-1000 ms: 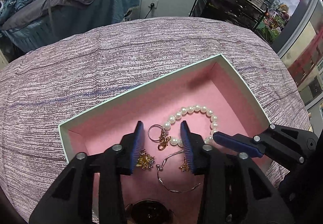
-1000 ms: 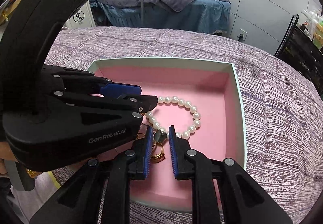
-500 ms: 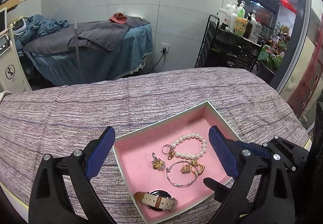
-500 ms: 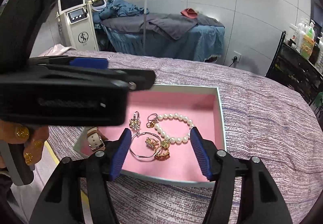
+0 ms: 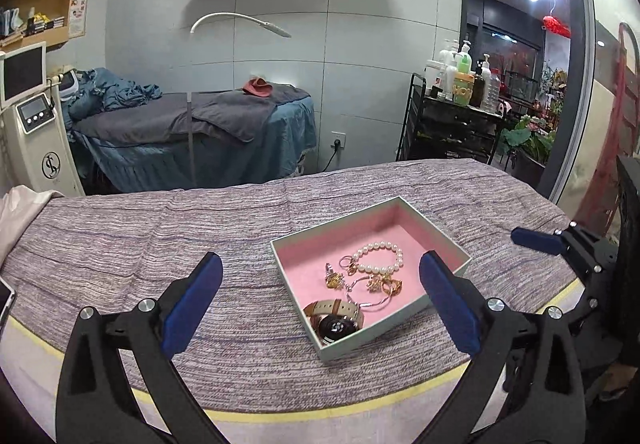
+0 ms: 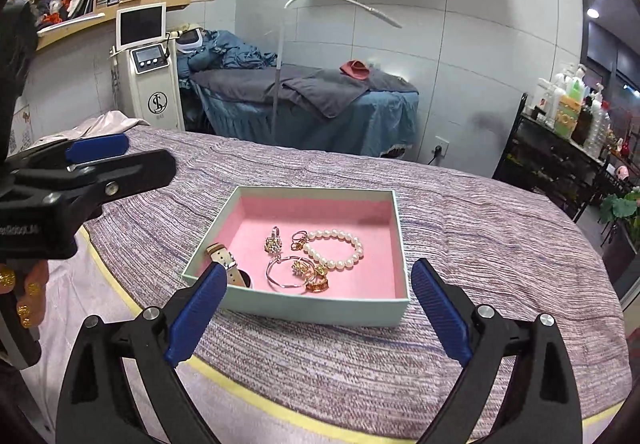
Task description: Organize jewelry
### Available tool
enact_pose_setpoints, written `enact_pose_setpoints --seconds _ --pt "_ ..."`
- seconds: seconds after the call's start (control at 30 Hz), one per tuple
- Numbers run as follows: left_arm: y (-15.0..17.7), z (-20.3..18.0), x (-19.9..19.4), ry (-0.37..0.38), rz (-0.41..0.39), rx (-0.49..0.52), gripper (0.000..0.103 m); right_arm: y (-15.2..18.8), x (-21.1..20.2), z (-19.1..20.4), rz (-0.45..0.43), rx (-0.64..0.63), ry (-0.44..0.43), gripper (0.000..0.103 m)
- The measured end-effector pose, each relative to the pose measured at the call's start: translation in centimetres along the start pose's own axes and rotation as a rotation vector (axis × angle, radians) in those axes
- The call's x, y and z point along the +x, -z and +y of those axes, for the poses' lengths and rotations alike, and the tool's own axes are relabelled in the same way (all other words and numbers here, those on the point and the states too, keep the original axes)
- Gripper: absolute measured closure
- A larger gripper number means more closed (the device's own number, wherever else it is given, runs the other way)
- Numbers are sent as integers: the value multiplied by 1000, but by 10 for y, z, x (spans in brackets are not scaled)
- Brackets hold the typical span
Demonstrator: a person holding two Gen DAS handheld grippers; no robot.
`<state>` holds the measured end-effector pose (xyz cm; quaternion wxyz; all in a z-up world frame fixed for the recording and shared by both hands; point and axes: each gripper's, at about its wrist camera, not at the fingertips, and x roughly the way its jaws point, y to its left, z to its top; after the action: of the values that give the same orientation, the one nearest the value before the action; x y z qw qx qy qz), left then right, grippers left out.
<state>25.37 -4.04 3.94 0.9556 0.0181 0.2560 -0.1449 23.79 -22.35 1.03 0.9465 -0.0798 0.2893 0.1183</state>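
Both tools, the left tool (image 5: 316, 300) and right tool (image 6: 316, 308), have just been spreading and hold nothing, with the box (image 6: 320, 304) at twelve o'clock of the right (nearer), one o'clock of the left.

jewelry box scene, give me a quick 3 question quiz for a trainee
1. True or false: the pearl bracelet lies inside the pink-lined box.
2. Which item sits at the box corner nearest the left gripper? A) watch B) pearl bracelet C) silver bangle
3. Fill in: both grippers are ____ and hold nothing.

Key
1. True.
2. A, the watch.
3. Open; the right gripper has its jaws wide too, having just been opening, with nothing pressed between them.
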Motion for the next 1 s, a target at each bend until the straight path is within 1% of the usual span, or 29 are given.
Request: enact_pose_setpoints --seconds 0.1,0.23,0.33,0.47,0.5,0.6,0.67,0.77,0.83,0.9,1.0 --pt "21 4 -22 -11 -5 11 6 9 -18 5 -29 -9 30 7" --pt "49 10 -51 -36 -10 0 6 28 -43 12 -57 -20 61 7" --pt "69 11 -76 -49 -17 -23 6 42 -63 18 -76 -17 67 7" --pt "95 5 -106 -73 -27 -21 6 64 -94 24 -120 22 55 7" --pt "101 3 -114 -79 -32 -33 6 68 -102 25 -132 31 57 7" --pt "121 -2 -141 -65 -58 -80 6 84 -125 31 -166 55 73 7" --pt "131 -7 -155 -77 -75 -92 6 93 -141 37 -190 64 90 7" --pt "145 -19 -176 -61 -104 -106 6 106 -164 45 -218 80 98 7" --pt "152 -28 -187 -68 -122 -112 6 116 -179 52 -238 78 115 7" --pt "155 -36 -193 -77 -128 -97 6 123 -189 57 -247 70 138 7" --pt "159 -48 -201 -71 -142 -64 6 131 -201 62 -248 77 133 7"
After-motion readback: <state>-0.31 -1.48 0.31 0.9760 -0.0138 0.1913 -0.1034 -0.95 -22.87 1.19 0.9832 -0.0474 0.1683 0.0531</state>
